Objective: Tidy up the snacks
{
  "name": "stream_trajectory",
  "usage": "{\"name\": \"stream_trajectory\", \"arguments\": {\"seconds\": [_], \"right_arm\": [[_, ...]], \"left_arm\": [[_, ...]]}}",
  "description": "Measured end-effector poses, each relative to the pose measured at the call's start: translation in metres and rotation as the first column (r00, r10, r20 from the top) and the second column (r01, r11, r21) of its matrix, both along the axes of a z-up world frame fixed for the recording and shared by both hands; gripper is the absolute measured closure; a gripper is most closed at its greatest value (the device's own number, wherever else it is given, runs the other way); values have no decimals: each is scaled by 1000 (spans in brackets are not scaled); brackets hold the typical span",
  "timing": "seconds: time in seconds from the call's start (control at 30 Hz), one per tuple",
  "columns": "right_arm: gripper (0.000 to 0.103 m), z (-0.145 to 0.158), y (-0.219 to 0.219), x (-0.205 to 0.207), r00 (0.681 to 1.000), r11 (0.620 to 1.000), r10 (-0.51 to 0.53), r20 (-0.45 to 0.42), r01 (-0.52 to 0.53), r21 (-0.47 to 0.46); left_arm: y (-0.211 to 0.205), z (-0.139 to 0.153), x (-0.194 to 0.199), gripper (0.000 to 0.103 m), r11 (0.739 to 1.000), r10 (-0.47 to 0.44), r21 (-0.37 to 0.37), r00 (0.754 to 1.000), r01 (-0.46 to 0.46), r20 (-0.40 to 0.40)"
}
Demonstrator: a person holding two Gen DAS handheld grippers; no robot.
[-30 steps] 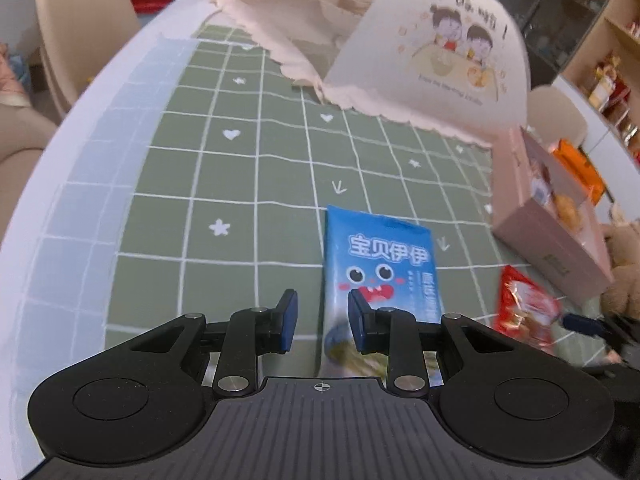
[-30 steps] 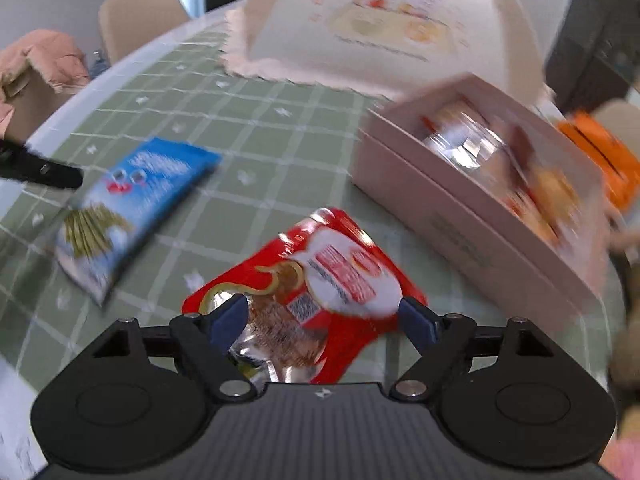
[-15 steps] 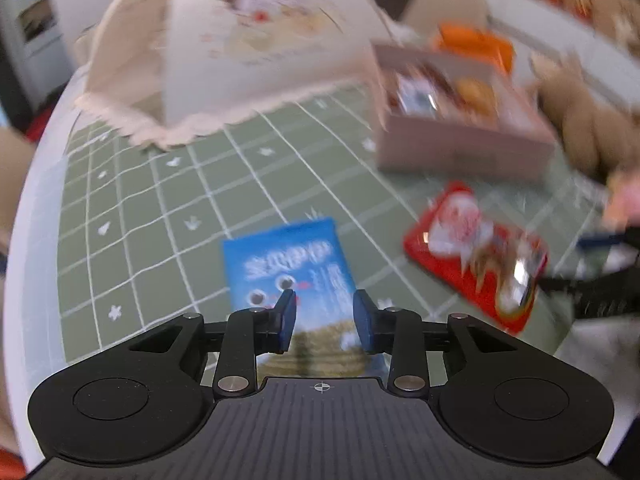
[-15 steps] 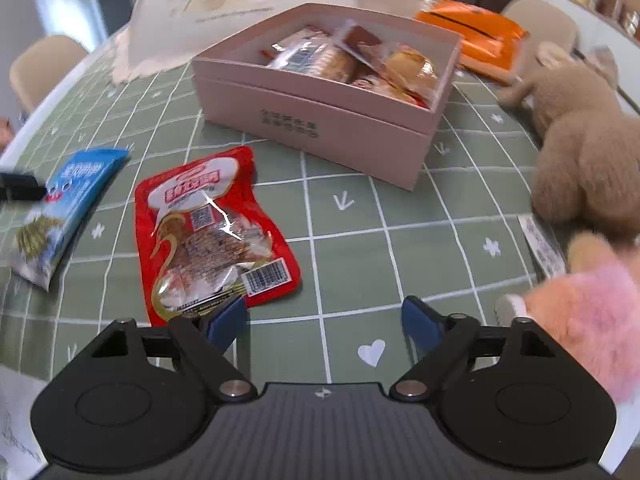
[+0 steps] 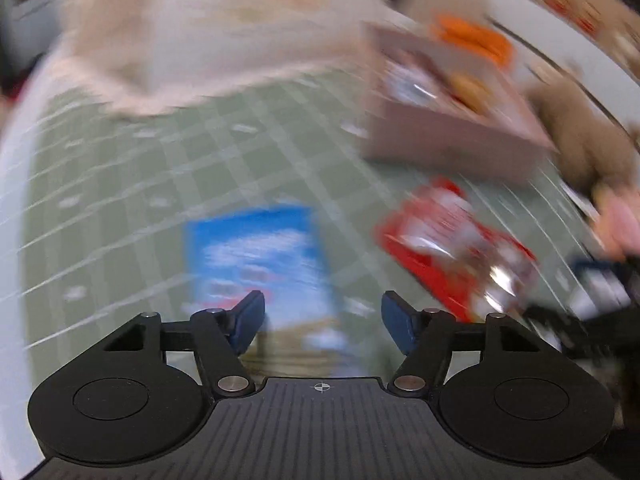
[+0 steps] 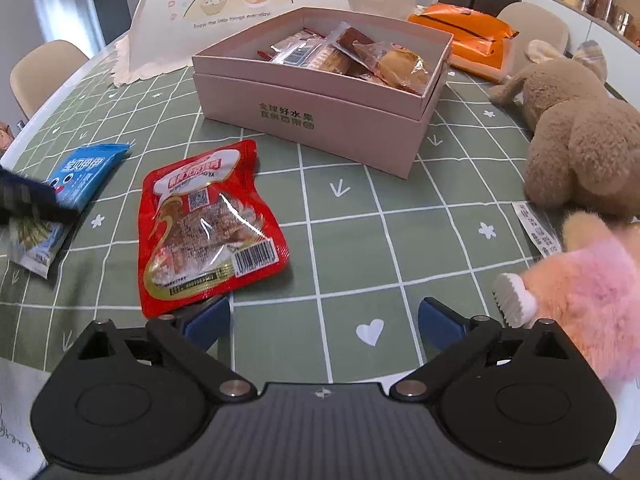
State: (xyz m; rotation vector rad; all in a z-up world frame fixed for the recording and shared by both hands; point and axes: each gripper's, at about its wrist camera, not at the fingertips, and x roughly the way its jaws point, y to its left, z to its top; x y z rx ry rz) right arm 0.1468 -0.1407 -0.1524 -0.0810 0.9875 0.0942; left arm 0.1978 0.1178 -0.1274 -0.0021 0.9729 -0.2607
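I log my left tool (image 5: 322, 318) spread wide, empty, above the flat blue foil snack packet (image 5: 260, 256) on the green grid-printed bench cloth (image 6: 400, 240). My right tool (image 6: 324, 318) is also spread and empty, its left pad beside the glossy red plastic snack pouch (image 6: 204, 224). Beyond lies the rigid pink cardboard box (image 6: 320, 116) of wrapped snacks. Near right: a furry brown plush toy (image 6: 580, 148).
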Motion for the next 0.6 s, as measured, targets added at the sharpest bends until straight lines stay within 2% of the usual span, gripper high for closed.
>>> {"name": "stream_trajectory", "arguments": {"seconds": [0.1, 0.17, 0.33, 0.43, 0.53, 0.6], "right_arm": [[0, -1, 0, -3, 1000, 1000, 4, 17, -4, -1], [0, -1, 1, -3, 1000, 1000, 7, 22, -7, 0], [0, -2, 2, -5, 999, 1000, 13, 46, -13, 3], [0, -3, 3, -7, 998, 1000, 9, 67, -9, 5], [0, -4, 3, -10, 997, 1000, 5, 82, -6, 6], [0, -4, 4, -11, 996, 1000, 0, 87, -1, 7]], "left_arm": [[29, -8, 10, 34, 990, 140, -20, 989, -141, -52], [32, -16, 15, 34, 988, 151, -33, 985, -154, -90], [15, -22, 19, 23, 995, 91, -26, 993, -93, -77], [-1, -26, 24, 9, 999, 48, 19, 996, -46, -72], [-19, -30, 23, 7, 994, 10, 110, 998, -4, -59], [-18, -29, 20, 10, 995, 10, 102, 999, -4, -52]]}}
